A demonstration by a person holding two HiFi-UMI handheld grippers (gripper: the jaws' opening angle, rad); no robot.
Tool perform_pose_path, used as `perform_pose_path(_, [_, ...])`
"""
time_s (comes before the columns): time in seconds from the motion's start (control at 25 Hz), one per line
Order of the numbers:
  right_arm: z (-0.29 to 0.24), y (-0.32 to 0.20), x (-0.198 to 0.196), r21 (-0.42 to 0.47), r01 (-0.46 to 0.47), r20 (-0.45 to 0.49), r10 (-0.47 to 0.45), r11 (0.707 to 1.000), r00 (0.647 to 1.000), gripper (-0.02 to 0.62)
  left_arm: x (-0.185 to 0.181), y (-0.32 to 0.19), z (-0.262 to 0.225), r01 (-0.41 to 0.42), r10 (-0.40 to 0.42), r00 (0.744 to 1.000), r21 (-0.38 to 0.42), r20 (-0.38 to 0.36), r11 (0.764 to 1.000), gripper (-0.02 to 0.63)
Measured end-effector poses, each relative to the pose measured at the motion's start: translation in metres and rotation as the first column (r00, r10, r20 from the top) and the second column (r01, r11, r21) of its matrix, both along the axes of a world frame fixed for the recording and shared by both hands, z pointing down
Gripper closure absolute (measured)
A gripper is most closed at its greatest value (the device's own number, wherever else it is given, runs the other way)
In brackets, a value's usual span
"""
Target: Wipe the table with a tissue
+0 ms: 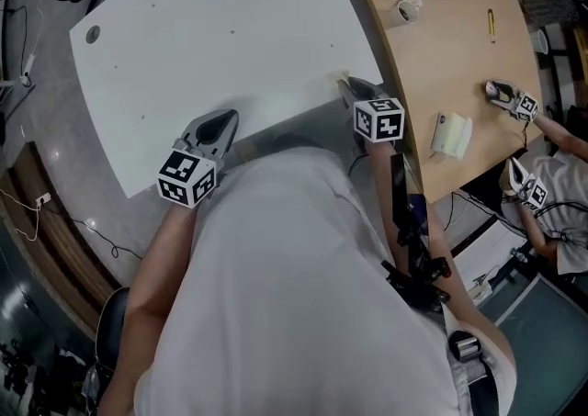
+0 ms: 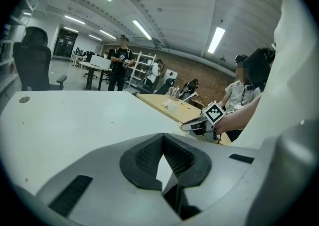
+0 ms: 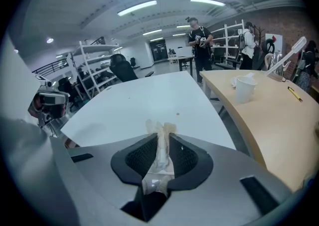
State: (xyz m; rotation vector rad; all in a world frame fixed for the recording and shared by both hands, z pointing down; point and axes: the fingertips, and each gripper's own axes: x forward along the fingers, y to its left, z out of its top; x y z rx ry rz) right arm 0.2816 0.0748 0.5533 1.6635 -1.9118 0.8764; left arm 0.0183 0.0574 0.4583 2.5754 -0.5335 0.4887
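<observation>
Looks like the wipe is only just about to start, or is at its very first stroke. The right tongs (image 3: 160, 146) are clamped on a twisted strip of tissue (image 3: 161, 131), and a small tuft pokes out past the tips. In the head view the right tongs (image 1: 353, 85) are at the white counter (image 1: 230, 28)'s near right corner, w/ the tissue (image 1: 344, 77) at the edge. Can't tell if it's actually touching the top yet.

Next move, imo: get the tuft down flat on the white counter, then sweep away from that corner across the top. There's not much tissue beyond the tips, so it prob. needs a steep tilt & light pressure, or the tips will scrape instead of the paper.

Pose: the right tongs point steeply down at that corner, w/ the right forearm (image 1: 381, 175) running back from the counter's edge to the body. The left tongs (image 1: 226, 118) are at the white counter's near edge, toward the left end, and tip down less. In the left gripper view the left tongs (image 2: 162, 142) have tips together w/ nothing between them, so they're idle. The left forearm (image 1: 161, 249) is bent back from the same edge.

A wooden counter (image 1: 441, 47) butts against the white counter's right side. It isn't involved.
</observation>
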Motion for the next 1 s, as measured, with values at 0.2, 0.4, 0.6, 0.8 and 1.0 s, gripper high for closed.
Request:
perform_pose_path(0.2, [0.004,-0.006,0.026,0.002,-0.047,-0.009,0.047,0.999,0.999,0.522,0.026,-0.007,-0.004,-0.017,0.017,1.000,0.004,0.007,1.000,0.601])
perform_pose_path(0.4, [0.012,-0.018,0.038,-0.009,-0.052,0.010,0.052,0.999,0.999,0.522,0.035,-0.014,-0.006,0.000,0.000,1.000,0.003,0.026,1.000,0.601])
perform_pose_path(0.6, [0.011,-0.051,0.050,0.007,-0.015,0.009,0.015,1.000,1.000,0.522,0.037,-0.021,-0.007,0.034,-0.034,0.998,0.001,0.046,0.999,0.600])
perform_pose_path(0.8, [0.012,-0.078,0.058,-0.010,0.034,-0.019,-0.034,0.999,0.999,0.522,0.037,-0.026,-0.007,0.072,-0.072,0.996,-0.008,0.060,0.997,0.600])
perform_pose_path(1.0, [0.025,-0.096,0.050,-0.046,0.129,-0.073,-0.132,0.991,0.989,0.522,0.034,-0.026,-0.004,0.110,-0.108,0.991,-0.024,0.073,0.994,0.600])
